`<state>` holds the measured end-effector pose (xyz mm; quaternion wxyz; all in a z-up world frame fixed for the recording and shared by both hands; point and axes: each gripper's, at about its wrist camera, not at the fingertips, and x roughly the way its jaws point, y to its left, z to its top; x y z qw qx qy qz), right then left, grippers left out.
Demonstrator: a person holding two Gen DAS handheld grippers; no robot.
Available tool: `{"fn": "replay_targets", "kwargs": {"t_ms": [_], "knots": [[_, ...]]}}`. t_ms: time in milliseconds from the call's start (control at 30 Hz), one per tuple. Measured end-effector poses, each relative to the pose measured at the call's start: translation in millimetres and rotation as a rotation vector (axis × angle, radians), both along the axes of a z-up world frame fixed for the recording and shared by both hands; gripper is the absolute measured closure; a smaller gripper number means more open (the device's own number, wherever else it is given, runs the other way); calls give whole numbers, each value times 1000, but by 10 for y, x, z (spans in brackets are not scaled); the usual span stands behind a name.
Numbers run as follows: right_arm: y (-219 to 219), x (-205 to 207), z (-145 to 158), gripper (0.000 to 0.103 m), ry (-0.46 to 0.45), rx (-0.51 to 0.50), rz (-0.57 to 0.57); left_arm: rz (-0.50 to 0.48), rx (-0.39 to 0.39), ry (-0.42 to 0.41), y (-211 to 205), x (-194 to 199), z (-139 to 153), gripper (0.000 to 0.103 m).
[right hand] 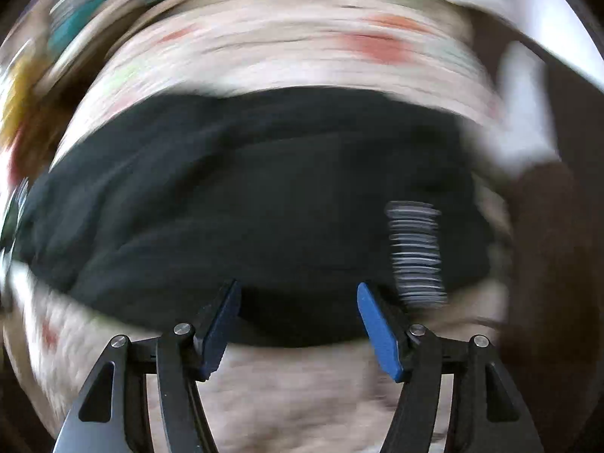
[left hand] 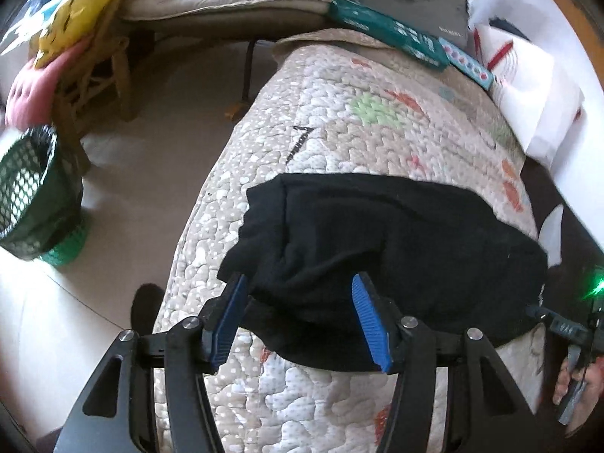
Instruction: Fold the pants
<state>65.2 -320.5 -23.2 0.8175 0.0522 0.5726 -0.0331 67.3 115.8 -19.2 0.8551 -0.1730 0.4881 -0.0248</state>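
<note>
The black pants [left hand: 396,249] lie in a folded bundle across a quilted, patterned cover [left hand: 339,120]. My left gripper [left hand: 298,283] is open, its blue pads [left hand: 230,321] either side of the bundle's near left edge, holding nothing. In the right wrist view, which is motion-blurred, the pants [right hand: 264,196] show as a wide black bundle with a white printed label [right hand: 415,253] at the right. My right gripper [right hand: 298,290] is open at the bundle's near edge. The right gripper's body shows at the far right of the left wrist view [left hand: 577,336].
A green mesh basket [left hand: 30,188] stands on the floor at left. A wooden chair with pillows [left hand: 87,37] is beyond it. Teal boxes [left hand: 385,30], a grey case [left hand: 415,3] and white papers [left hand: 528,83] lie at the far end of the cover.
</note>
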Motion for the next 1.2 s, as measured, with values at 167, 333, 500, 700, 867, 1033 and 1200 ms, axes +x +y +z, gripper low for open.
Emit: {"fn": "replay_targets", "kwargs": {"t_ms": [167,333,500,700,867,1033,1200], "knots": [[-655,9,351,36,-116,42,-227,8,7,-22,0,-26,53,46],[-679,283,263,38,-83,20,-134,-62,-29,-64,-149,-49,114,46],[-706,507,24,38,-21,59,-87,-185,-56,-78,-482,-81,107,46],[-626,458,108,79,-10,30,-23,-233,-11,-19,-743,-60,-58,46],[-662,584,357,81,-70,-59,-34,-222,-5,-5,-723,-49,-110,45],[-611,784,219,72,17,-187,6,-241,38,35,-797,-30,-210,44],[-812,707,233,23,8,-231,-108,-279,94,26,-904,-58,-228,34]]}}
